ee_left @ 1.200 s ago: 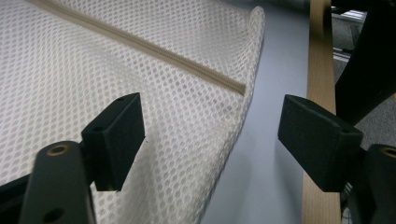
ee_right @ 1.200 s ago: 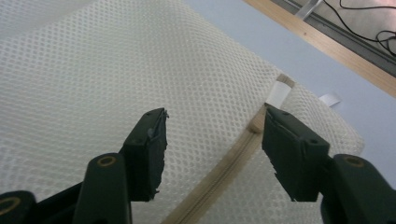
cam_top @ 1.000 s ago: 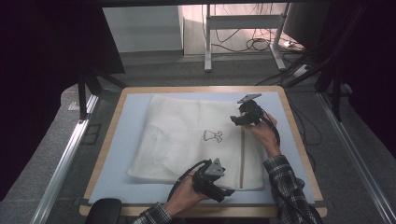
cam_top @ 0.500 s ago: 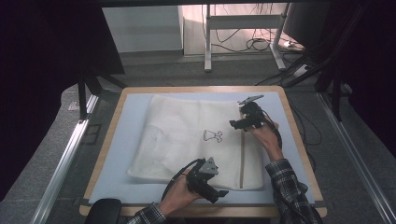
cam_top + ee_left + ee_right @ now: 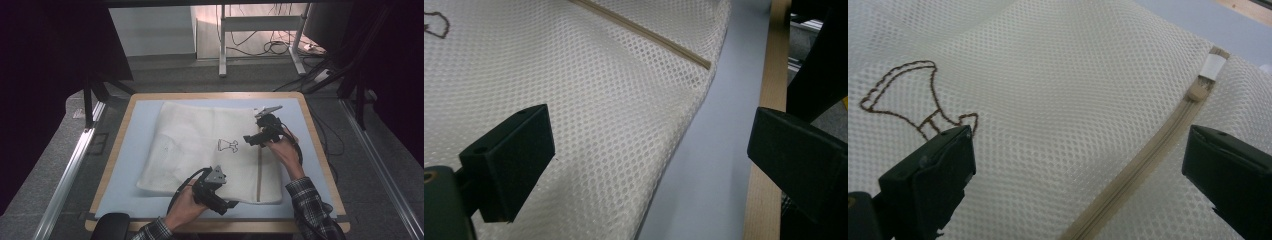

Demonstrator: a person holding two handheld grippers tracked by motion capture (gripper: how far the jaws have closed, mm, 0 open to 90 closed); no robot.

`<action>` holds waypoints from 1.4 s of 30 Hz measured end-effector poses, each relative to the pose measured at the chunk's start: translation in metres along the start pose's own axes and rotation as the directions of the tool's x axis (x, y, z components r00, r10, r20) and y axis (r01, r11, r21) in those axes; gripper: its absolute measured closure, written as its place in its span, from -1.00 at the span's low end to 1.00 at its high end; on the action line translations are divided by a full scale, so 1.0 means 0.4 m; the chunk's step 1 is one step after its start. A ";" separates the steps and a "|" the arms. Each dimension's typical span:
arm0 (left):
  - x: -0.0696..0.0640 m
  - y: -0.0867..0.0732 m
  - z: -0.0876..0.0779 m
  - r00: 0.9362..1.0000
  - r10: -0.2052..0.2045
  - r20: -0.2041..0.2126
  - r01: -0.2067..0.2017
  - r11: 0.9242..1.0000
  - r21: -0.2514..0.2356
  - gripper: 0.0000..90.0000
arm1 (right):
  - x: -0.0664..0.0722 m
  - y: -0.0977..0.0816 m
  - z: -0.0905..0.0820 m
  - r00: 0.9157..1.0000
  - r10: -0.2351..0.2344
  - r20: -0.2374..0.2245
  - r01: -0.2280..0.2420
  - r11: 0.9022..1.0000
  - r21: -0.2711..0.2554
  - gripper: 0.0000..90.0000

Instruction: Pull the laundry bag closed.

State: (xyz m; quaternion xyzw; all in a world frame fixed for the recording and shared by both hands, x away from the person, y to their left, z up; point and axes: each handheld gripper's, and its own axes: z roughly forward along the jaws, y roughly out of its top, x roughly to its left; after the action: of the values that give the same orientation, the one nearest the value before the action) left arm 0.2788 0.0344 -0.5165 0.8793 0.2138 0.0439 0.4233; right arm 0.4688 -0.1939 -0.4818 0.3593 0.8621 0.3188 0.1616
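Both your grippers have just been opening, nothing between the jaws. Your right gripper (image 5: 251, 139), right of centre, sits nearest the white mesh laundry bag's (image 5: 200, 145) beige zipper (image 5: 259, 172), which runs top-to-bottom. Left gripper (image 5: 222, 205) hangs over the bag's bottom edge.

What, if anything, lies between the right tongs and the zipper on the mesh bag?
Nothing visible does. The right tongs hang open just over the mesh bag, and the beige zipper runs bare between the jaws. The zipper's pull end is also uncovered.
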 end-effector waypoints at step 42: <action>0.051 -0.092 -0.130 0.984 -0.022 -0.176 0.018 1.000 -0.024 -0.96 | 0.174 -0.093 -0.123 0.989 -0.123 -0.083 0.116 0.989 -0.089 -1.00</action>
State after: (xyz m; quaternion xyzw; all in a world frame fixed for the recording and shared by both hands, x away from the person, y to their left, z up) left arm 0.2714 0.1011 -0.5136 0.8649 0.2589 0.1197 0.4131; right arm 0.3766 -0.1848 -0.4734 0.2853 0.8743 0.3599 0.1571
